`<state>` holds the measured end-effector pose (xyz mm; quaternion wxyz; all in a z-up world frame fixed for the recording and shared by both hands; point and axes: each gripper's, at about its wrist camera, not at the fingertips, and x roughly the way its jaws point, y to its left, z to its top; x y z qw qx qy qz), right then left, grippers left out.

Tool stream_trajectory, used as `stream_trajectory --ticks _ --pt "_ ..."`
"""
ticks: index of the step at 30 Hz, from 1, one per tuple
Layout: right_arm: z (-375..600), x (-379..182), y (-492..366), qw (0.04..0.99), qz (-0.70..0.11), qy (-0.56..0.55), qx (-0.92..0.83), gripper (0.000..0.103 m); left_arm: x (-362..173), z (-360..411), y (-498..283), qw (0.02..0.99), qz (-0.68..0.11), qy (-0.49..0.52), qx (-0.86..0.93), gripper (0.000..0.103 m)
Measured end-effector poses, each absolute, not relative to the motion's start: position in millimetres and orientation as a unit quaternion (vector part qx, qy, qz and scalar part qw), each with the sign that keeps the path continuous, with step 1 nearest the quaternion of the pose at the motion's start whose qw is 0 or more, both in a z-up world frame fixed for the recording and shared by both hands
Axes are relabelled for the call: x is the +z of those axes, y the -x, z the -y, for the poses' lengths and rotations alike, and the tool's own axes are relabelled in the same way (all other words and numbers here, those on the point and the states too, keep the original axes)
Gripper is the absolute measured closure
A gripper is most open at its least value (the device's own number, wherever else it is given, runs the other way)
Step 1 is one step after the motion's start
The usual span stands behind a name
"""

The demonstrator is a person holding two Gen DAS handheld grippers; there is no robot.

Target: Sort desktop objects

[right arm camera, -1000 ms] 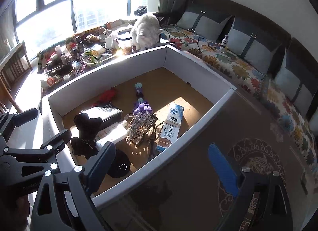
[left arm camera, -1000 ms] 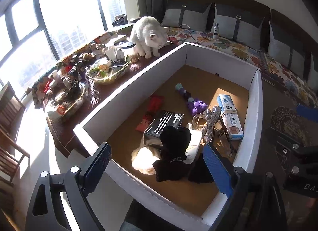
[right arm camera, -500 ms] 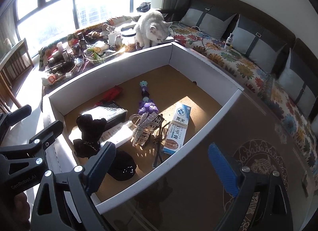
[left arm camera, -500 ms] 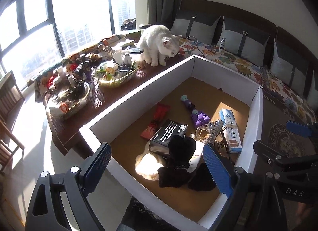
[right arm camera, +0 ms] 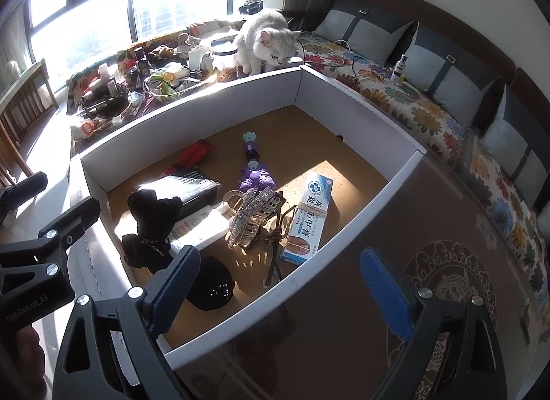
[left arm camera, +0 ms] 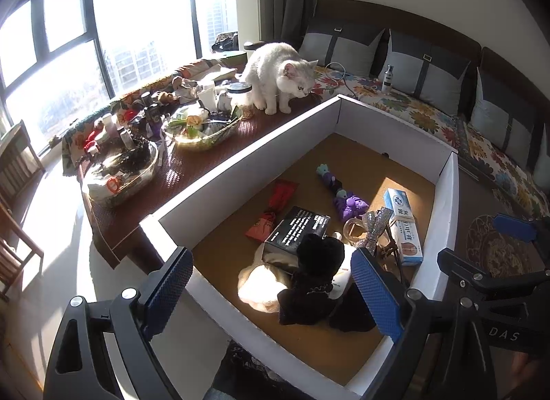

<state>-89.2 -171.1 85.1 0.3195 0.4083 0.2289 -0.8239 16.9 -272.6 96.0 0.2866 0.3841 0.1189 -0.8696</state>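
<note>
Both grippers hover over the white-walled box (left arm camera: 247,162), fingers spread, holding nothing.

Left gripper (left arm camera: 271,291) hangs above the black plush toy (left arm camera: 314,283); right gripper (right arm camera: 285,290) sits over the near wall. The toothpaste carton (right arm camera: 307,217) and rhinestone clip (right arm camera: 249,219) lie inside; a white cat (left arm camera: 278,78) stands on the worktop (left arm camera: 206,162).

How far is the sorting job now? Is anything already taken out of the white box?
Nothing looks sorted yet. The black plush toy, black printed box, purple toy, silver glitter bow clip, blue-white medicine carton and red fabric item all lie in the white-walled box. Left gripper and right gripper are open and empty above it. All picking remains.
</note>
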Motion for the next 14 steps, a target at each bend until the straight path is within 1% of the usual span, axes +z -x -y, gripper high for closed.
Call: stream_trajectory --ticks 10,14 --pt "171 82 89 0.319 -0.229 -0.41 -0.823 0.008 97 276 -20 0.289 -0.128 -0.377 -0.871 0.009" --pt "171 82 89 0.319 -0.228 -0.41 -0.824 0.008 104 272 -30 0.304 -0.126 -0.34 -0.881 0.009"
